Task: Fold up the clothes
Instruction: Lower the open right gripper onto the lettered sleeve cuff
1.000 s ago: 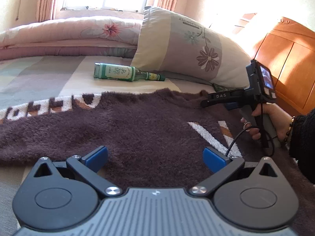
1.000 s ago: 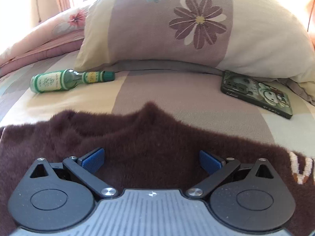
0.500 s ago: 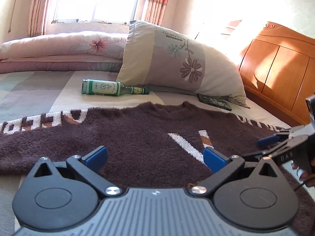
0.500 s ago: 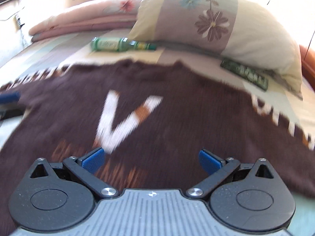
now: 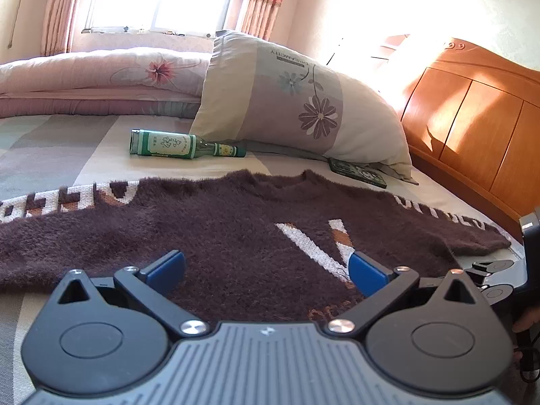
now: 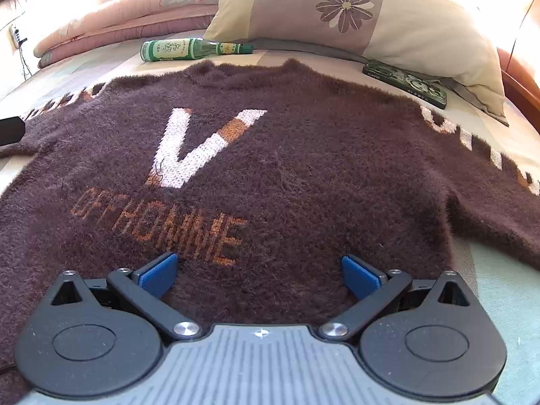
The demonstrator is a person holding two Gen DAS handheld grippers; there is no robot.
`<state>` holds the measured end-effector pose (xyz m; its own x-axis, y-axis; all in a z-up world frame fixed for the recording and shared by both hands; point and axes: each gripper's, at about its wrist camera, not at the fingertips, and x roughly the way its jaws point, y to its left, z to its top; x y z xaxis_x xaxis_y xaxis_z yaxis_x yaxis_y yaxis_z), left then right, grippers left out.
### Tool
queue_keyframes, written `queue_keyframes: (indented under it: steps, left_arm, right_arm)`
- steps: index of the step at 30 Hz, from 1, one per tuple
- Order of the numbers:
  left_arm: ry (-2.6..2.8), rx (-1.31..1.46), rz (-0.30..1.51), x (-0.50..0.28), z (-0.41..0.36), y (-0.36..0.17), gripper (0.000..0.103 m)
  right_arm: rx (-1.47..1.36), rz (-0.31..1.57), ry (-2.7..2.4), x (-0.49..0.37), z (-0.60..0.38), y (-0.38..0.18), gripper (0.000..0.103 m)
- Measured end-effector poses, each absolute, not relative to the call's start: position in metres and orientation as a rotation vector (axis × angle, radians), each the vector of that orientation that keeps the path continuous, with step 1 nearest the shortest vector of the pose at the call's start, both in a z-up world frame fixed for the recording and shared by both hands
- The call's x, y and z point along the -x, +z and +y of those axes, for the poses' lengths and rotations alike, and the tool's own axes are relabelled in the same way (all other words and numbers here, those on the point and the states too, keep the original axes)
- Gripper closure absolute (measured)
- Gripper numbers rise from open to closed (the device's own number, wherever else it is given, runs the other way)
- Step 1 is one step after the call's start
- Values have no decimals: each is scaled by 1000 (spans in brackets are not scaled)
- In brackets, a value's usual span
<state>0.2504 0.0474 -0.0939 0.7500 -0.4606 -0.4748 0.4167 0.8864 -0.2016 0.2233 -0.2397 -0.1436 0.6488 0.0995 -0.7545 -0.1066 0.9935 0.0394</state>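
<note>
A fuzzy dark brown sweater (image 6: pixel 303 155) lies spread flat on the bed, front up, with a white V and orange lettering; both sleeves stretch out sideways. It also shows in the left wrist view (image 5: pixel 209 222). My right gripper (image 6: pixel 258 275) is open and empty over the sweater's lower hem. My left gripper (image 5: pixel 266 270) is open and empty over the sweater's left side. The right gripper's body shows at the right edge of the left wrist view (image 5: pixel 499 280).
A green glass bottle (image 6: pixel 189 49) lies on the bed beyond the collar. A flowered pillow (image 6: pixel 354 13) leans behind, with a dark green case (image 6: pixel 405 82) under its edge. A folded pink quilt (image 5: pixel 101 77) is at the back left. A wooden headboard (image 5: pixel 472 114) is on the right.
Both grippers have pulled back from the collar toward the sweater's lower part. The right gripper has moved from the neckline to the hem, so the whole front shows. Both jaws stayed open.
</note>
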Motion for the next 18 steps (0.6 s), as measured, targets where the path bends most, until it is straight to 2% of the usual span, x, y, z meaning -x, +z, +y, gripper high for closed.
queue_keyframes:
  steps: [6,12,18]
  left_arm:
    - [-492,37,545,-248,36,-97,1]
    - [-528,7,553,-243,22,-100,1]
    - [-580,-32,569,-237,2,-109,1]
  right_arm:
    - [5,880,89,-179,-258,-139,0]
    - [-94,858,28,-134,-277,-135,0]
    - [-250,794,29,-125,-297,-131,0]
